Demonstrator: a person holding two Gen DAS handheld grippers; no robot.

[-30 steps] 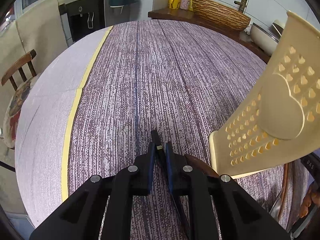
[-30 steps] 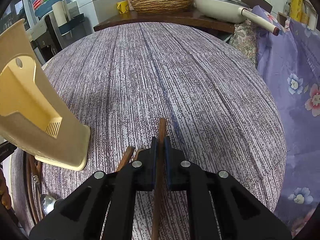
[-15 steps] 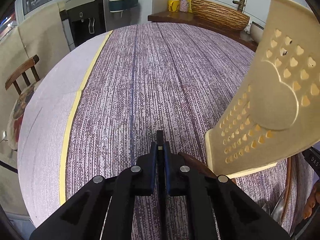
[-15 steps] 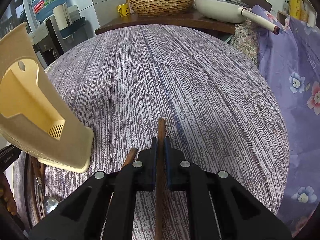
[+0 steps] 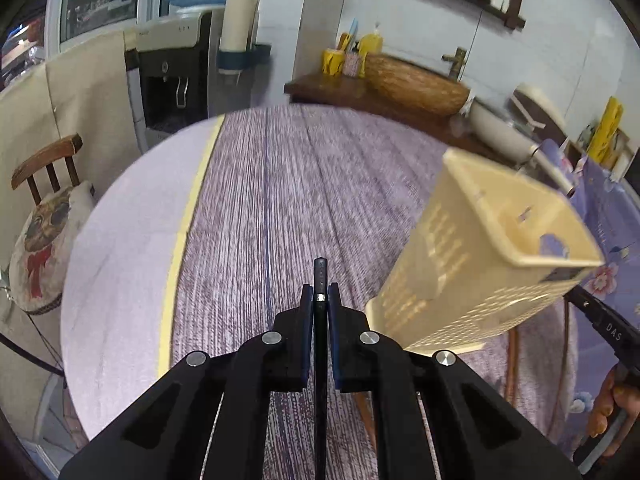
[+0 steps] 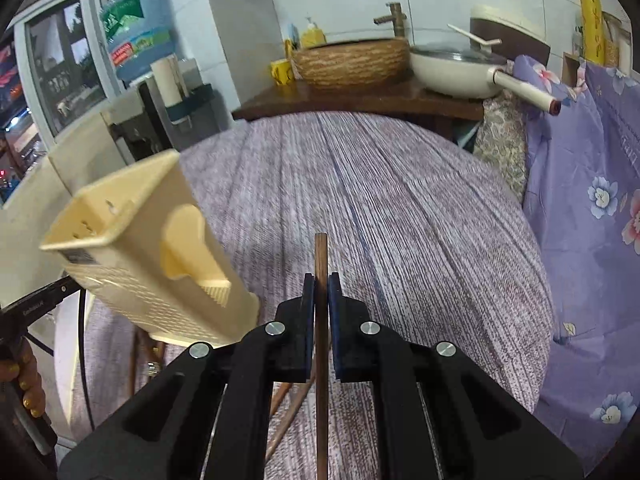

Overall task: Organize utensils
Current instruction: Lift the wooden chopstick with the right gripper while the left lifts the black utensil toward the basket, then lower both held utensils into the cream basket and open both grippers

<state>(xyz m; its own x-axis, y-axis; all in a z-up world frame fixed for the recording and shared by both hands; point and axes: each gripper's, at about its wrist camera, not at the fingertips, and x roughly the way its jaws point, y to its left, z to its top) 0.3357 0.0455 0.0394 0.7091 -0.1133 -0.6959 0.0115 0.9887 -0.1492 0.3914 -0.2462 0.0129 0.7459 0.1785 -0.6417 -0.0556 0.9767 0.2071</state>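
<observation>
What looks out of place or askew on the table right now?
The cream utensil holder is not standing upright: it leans hard, base on the striped cloth, open mouth tipped sideways. Loose wooden utensils lie on the cloth beside its base.

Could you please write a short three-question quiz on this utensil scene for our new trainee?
1. True or false: the left gripper is shut on a black chopstick.
2. What does the right gripper hold? A. spoon B. brown chopstick C. nothing
3. Fill in: the cream utensil holder stands on the striped ____.

Key: 1 true; 2 B; 3 tablecloth.
</observation>
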